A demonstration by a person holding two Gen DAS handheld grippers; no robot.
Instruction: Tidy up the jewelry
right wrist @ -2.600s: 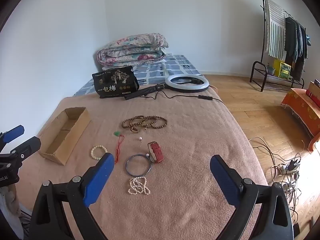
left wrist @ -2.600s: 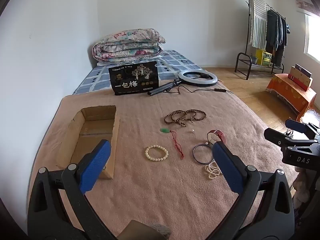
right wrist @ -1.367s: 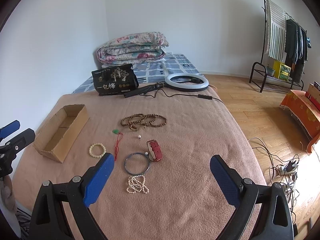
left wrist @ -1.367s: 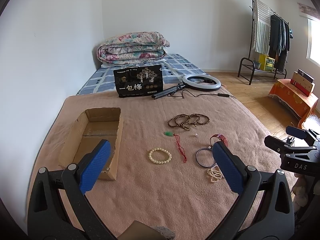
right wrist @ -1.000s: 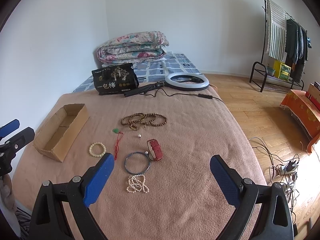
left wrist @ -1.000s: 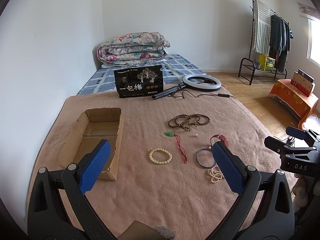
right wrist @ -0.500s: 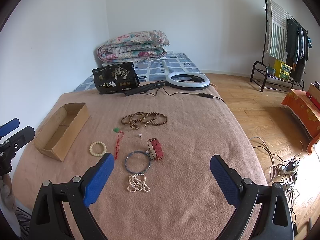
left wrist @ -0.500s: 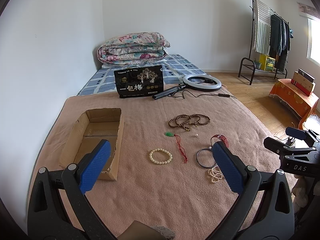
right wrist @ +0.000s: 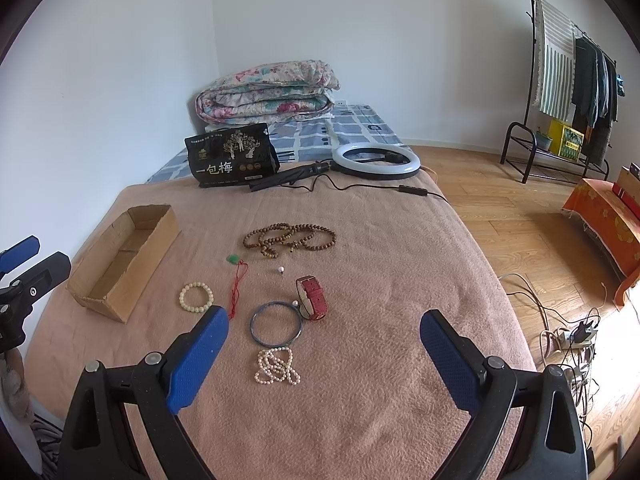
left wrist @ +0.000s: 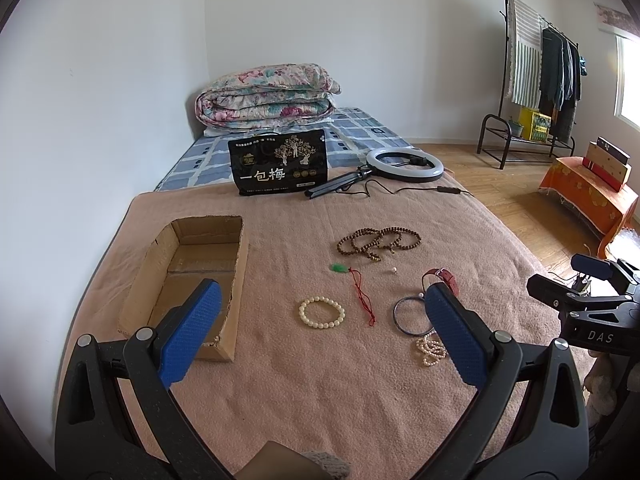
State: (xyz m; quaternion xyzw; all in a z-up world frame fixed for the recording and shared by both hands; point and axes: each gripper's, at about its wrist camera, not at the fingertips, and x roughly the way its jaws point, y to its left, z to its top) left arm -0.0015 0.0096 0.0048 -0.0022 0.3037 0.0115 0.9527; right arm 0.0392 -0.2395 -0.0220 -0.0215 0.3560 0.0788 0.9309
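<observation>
White walls (left wrist: 120, 60), wooden floor (right wrist: 500, 200)

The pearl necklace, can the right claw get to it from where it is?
Probably yes. The pearl necklace lies loose on the blanket, apart from the blue bangle beyond it. The right claw is open and holds nothing, and nothing stands between them.
</observation>
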